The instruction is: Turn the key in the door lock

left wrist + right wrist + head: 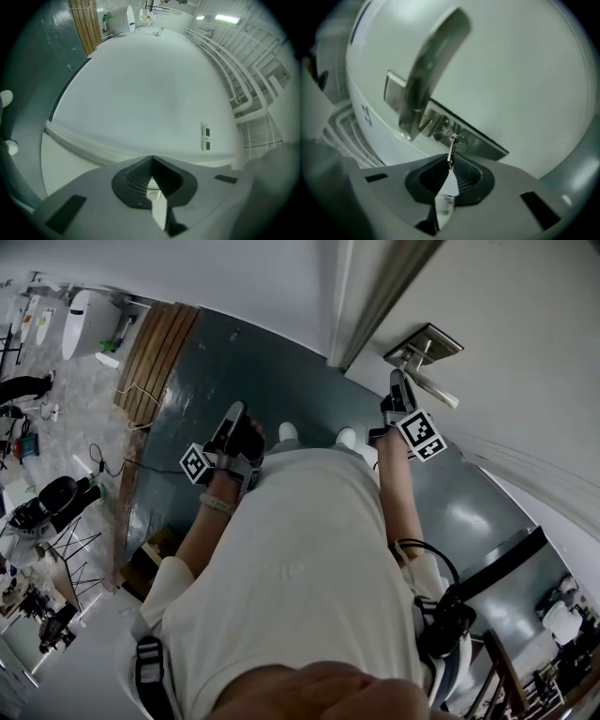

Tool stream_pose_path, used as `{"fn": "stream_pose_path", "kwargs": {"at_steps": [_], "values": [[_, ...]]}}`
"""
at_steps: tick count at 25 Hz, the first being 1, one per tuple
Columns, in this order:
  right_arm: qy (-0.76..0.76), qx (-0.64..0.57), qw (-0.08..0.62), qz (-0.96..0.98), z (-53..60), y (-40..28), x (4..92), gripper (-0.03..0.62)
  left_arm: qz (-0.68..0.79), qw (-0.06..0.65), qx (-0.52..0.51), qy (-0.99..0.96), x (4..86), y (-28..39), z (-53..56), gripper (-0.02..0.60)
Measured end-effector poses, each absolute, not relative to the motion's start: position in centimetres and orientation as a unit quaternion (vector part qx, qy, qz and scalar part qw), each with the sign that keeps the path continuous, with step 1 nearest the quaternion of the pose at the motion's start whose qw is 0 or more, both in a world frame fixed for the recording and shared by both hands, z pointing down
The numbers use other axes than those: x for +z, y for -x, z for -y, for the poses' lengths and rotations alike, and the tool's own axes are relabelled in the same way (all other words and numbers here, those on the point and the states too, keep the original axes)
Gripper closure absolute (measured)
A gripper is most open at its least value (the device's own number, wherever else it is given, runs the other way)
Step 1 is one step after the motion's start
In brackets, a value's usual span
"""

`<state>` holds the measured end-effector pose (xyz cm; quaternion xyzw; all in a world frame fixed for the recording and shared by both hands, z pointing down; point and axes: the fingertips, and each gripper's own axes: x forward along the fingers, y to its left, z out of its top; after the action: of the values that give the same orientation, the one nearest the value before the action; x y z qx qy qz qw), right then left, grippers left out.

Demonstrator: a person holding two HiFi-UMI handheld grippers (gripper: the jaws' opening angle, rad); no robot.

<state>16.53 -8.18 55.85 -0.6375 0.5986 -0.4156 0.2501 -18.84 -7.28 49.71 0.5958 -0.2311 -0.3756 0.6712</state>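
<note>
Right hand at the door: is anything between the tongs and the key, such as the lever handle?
Nothing visible is in the way. The right tongs are closed on the key, which sits in the lock plate. The lever handle juts out further up the plate, clear of the key and tongs.

The small silver metal key (451, 150) is bright and polished, like the long steel lever handle (433, 61) and the rectangular shiny metal lock plate (480, 140). The white door (525, 70) looks smooth and matt. The dark grey-green floor (281, 381) is glossy. The right gripper (450, 161) has a matt grey plastic shell.
</note>
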Motion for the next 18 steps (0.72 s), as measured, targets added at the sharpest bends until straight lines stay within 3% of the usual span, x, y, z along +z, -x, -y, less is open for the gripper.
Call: {"fn": "stream_pose_path", "kwargs": {"at_steps": [3, 11, 18], "values": [[0.575, -0.476, 0.361, -0.559, 8.03, -16.57, 55.81, 0.554, 0.232, 0.672, -0.378, -0.593, 49.68, 18.90, 7.29, 0.574], [0.454, -0.539, 0.520, -0.482, 7.88, -16.76, 56.24, 0.553, 0.229, 0.673, -0.379, -0.592, 49.63, 18.68, 7.20, 0.574], [0.429, -0.536, 0.540, -0.487, 7.97, -16.82, 56.35, 0.553, 0.229, 0.676, -0.383, -0.587, 49.85, 18.77, 7.16, 0.574]]}}
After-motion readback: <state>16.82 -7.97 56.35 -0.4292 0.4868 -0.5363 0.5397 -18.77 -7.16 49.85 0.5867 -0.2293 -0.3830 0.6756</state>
